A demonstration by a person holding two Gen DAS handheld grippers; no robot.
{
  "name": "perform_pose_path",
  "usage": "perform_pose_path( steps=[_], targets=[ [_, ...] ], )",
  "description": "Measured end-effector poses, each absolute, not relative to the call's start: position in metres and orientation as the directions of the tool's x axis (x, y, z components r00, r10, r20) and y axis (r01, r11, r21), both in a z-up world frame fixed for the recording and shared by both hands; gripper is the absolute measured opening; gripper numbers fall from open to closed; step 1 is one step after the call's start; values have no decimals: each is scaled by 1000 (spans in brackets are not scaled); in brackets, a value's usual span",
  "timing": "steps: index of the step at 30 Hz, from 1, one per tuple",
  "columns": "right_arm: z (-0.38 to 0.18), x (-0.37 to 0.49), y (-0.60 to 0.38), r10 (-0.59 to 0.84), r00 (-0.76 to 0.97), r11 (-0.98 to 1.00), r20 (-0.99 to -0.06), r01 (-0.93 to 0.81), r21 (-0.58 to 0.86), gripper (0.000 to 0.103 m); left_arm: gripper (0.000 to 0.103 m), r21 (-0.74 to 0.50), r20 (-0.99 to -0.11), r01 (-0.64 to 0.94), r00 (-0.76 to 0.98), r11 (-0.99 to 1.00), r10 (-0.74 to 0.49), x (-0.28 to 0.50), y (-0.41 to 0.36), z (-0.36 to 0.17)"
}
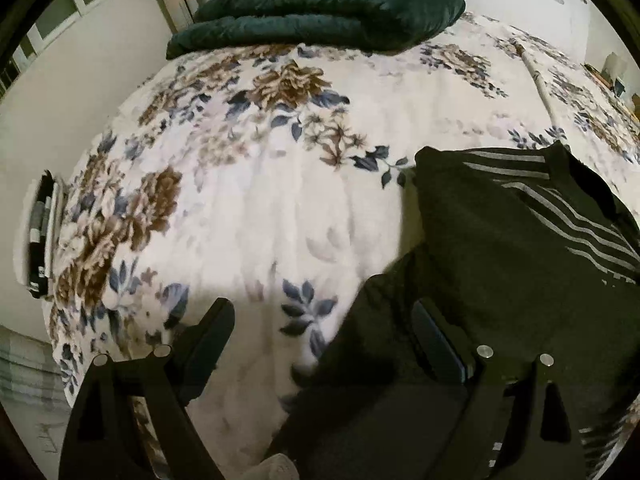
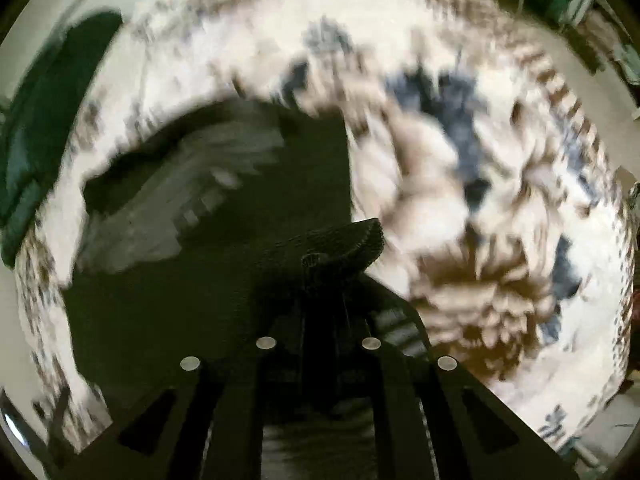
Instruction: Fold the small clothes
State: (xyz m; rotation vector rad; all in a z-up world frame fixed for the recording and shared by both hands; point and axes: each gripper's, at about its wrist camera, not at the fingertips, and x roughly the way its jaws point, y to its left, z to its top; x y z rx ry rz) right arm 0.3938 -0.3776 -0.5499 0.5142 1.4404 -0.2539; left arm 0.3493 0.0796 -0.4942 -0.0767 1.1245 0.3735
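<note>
Between the spread-wide fingers of the left gripper (image 1: 320, 332) lies the near edge of a black striped garment (image 1: 520, 240), spread on the floral blanket (image 1: 240, 208) mostly to its right. Right gripper (image 2: 320, 260) is clamped on a fold of it.

Matt black cloth garment (image 1: 500, 248) with grey stripes, fuzzy floral fleece blanket (image 1: 248, 200), slightly glossy dark green quilt (image 1: 320, 4)
</note>
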Motion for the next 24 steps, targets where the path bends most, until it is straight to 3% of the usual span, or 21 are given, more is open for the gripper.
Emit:
perform_pose_path(
  steps=[1,2,4,8,13,16,18,24],
  targets=[
    [-553,390,-382,133,119,862,-984,475,174,42,91,120,-894,-329,375,937,246,351,80,-495],
    [-552,384,-388,115,127,855,-985,492,163,51,91,116,-895,-328,375,938,242,352,81,-495],
    [-545,375,-399,90,151,833,-984,531,158,52,91,112,-896,-328,375,938,238,354,82,-497],
    [-534,369,-409,164,260,759,-952,583,290,59,91,102,-904,-329,363,939,225,361,84,-506],
    [-557,389,-401,206,245,747,-947,586,315,60,91,97,-912,-329,349,939,217,367,85,-514],
    [-583,394,-387,65,50,827,-997,556,82,53,91,93,-916,-330,341,939,210,365,89,-517],
    [-588,387,-383,56,9,836,-998,546,52,53,91,92,-921,-328,330,940,205,361,92,-520],
    [-544,390,-382,19,115,830,-993,551,80,53,91,71,-937,-328,301,942,176,353,101,-531]
  ],
)
